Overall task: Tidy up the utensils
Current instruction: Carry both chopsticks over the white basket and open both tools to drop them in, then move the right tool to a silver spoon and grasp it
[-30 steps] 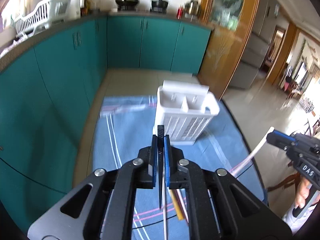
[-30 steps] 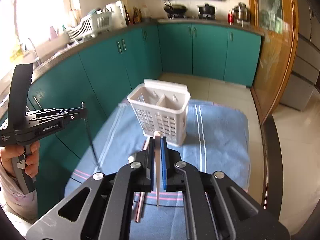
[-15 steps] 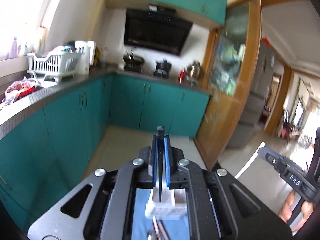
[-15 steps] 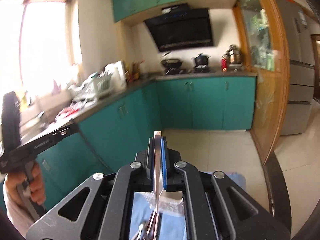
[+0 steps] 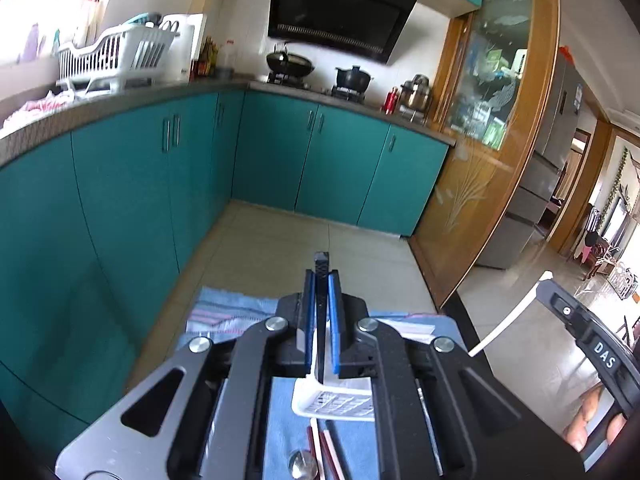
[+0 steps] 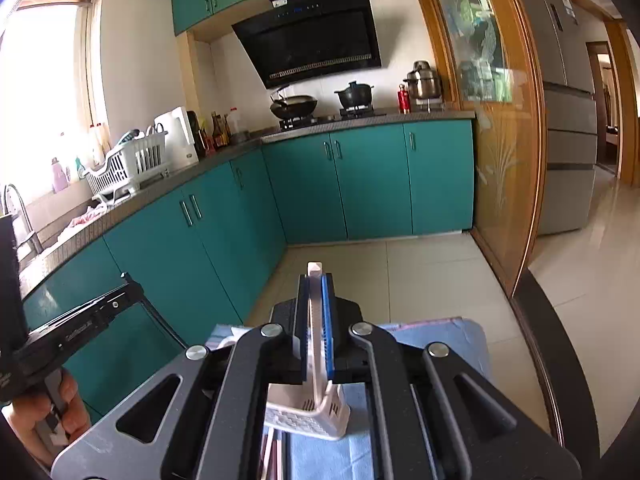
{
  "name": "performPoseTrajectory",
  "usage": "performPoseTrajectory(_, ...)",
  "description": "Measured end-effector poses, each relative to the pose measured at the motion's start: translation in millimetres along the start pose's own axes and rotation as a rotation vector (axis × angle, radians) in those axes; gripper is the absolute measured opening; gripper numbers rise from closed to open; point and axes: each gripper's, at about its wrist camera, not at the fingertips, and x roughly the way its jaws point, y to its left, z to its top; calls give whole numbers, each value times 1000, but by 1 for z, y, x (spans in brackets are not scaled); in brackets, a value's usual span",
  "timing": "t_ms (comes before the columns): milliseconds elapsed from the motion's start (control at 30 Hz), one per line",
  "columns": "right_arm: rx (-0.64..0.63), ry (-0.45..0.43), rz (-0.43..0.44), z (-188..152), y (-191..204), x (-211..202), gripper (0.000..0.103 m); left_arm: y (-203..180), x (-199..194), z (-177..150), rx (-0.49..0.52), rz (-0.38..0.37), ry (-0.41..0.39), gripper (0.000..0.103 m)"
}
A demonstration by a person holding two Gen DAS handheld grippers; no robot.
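Teal cabinets ringed the blue cloth (image 5: 352, 448), where the white caddy (image 5: 336, 400) stood. Left gripper (image 5: 321, 276), jaws clamped on a black chopstick (image 5: 321, 304); right gripper (image 6: 316, 280), jaws clamped on a white chopstick (image 6: 316, 320). Both should probably tip tips-down above the caddy before release.

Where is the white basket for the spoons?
In both wrist views the white basket stands on the blue cloth low in the middle, behind the gripper bodies, with loose utensils lying just before it.

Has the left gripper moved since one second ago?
Yes. The left gripper has tilted upward: the white caddy sank to the frame's bottom, and the range hood appeared.
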Motion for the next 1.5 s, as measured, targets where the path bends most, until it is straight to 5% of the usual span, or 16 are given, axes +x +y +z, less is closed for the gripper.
performPoseTrajectory(100, -13, 7, -12, -6, -2, -3, 7, 4, -2, -6, 2, 0, 1, 6)
performPoseTrajectory(200, -17, 8, -22, -14, -3, -11, 21, 6, -14, -11, 15, 9, -32, 7)
performPoseTrajectory(267, -10, -1, -21, -20, -8, -22, 37, 8, -23, -15, 17, 6, -47, 15)
performPoseTrajectory(533, 55, -40, -1, -80, -37, -99, 53, 51, -82, -75, -42, 87, -62, 51)
performPoseTrajectory(633, 92, 48, -41, -123, -49, -93, 55, 66, -78, -119, -9, 178, 16, 52)
performPoseTrajectory(733, 107, 242, -47, -161, -53, -57, 55, 71, -59, -162, 108, 244, 149, 53)
performPoseTrajectory(900, 63, 408, -23, -201, -29, -21, 55, 84, -64, -202, 132, 248, 228, 66)
performPoseTrajectory(1500, -16, 599, -3, -240, 15, 45, 55, 118, -100, -236, 40, 261, 276, 78)
